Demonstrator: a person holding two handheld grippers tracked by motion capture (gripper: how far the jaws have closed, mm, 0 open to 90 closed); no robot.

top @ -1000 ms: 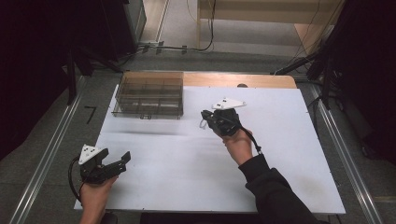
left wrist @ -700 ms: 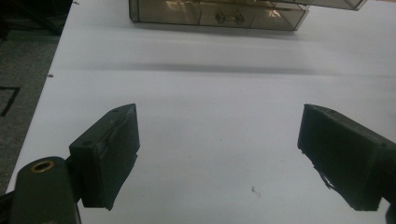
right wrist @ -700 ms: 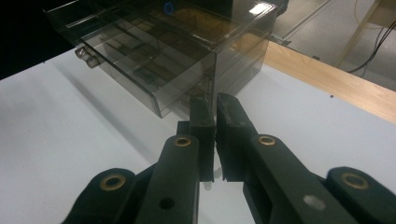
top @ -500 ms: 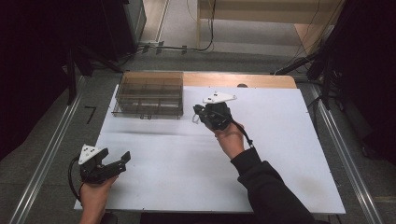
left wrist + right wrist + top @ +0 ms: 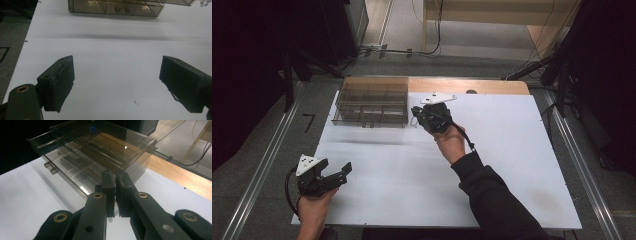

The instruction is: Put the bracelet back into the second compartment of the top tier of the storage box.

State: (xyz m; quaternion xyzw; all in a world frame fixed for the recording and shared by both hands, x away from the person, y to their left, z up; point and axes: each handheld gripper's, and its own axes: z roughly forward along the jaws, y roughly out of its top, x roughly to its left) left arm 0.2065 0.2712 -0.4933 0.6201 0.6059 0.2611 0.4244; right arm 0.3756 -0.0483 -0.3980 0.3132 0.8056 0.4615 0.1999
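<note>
The right gripper (image 5: 416, 114) is seen nearer the clear compartment box (image 5: 372, 102) than a second ago, having been carried leftward across the white table (image 5: 512, 150); its tips are now just beside the box's right end. Its jaws are pressed together, and something small and pale shows beneath them, too small to identify. The left gripper (image 5: 338, 171) is kept where it was, near the table's front left corner, its jaws spread wide with nothing between them.
</note>
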